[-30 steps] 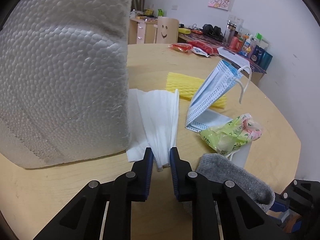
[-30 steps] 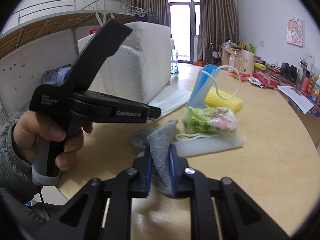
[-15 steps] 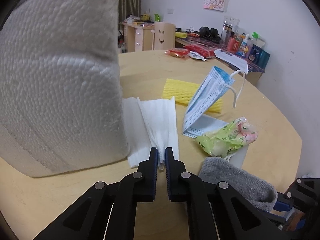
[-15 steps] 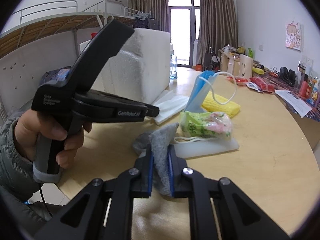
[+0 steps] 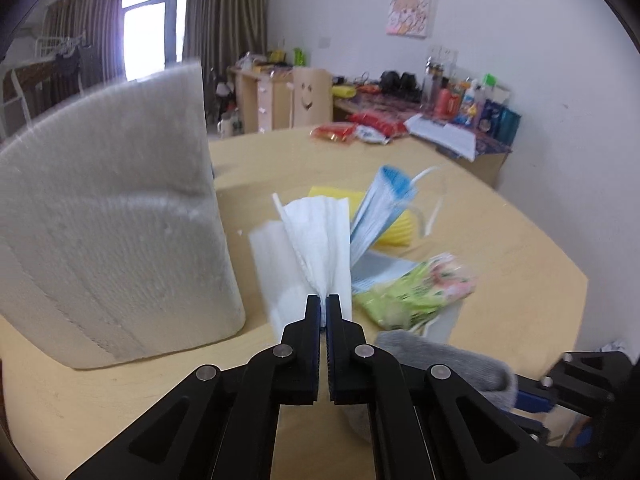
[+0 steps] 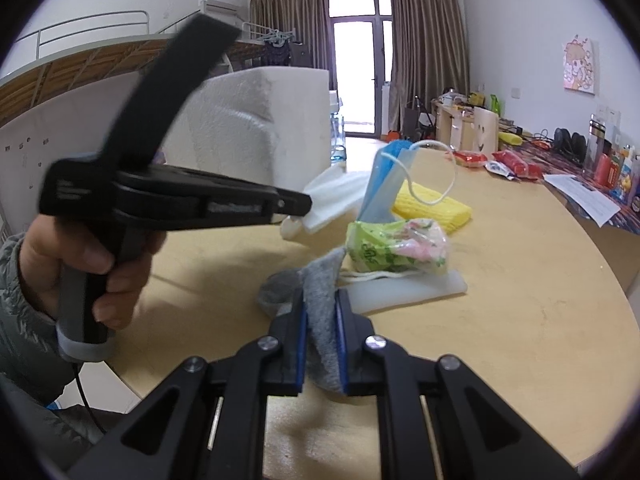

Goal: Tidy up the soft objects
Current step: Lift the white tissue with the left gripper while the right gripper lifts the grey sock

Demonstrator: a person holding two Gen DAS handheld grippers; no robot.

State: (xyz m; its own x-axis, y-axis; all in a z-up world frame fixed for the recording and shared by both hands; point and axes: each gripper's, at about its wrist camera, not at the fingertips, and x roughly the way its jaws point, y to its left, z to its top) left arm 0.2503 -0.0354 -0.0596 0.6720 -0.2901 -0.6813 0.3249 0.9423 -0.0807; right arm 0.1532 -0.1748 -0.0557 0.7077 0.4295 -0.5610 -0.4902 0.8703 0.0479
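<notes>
Tissue point(image 5: 318, 240) is pinched in your left gripper point(image 5: 324, 306), lifted off the table point(image 5: 500, 248) beside the foam block point(image 5: 112, 232). Your right gripper point(image 6: 321, 312) is clamped on the grey sock point(image 6: 320, 288), low over the table.

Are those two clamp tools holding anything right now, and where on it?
Yes. The left gripper pinches the white tissue at its gathered near end. The right gripper clamps the grey sock around a raised fold of its fabric.

I see the white mask point(image 5: 320, 236) pinched at one end, fanning upward off the table. The grey sock point(image 6: 320, 312) hangs folded, beside the green packet point(image 6: 396, 250) and blue mask point(image 6: 384, 184).
</notes>
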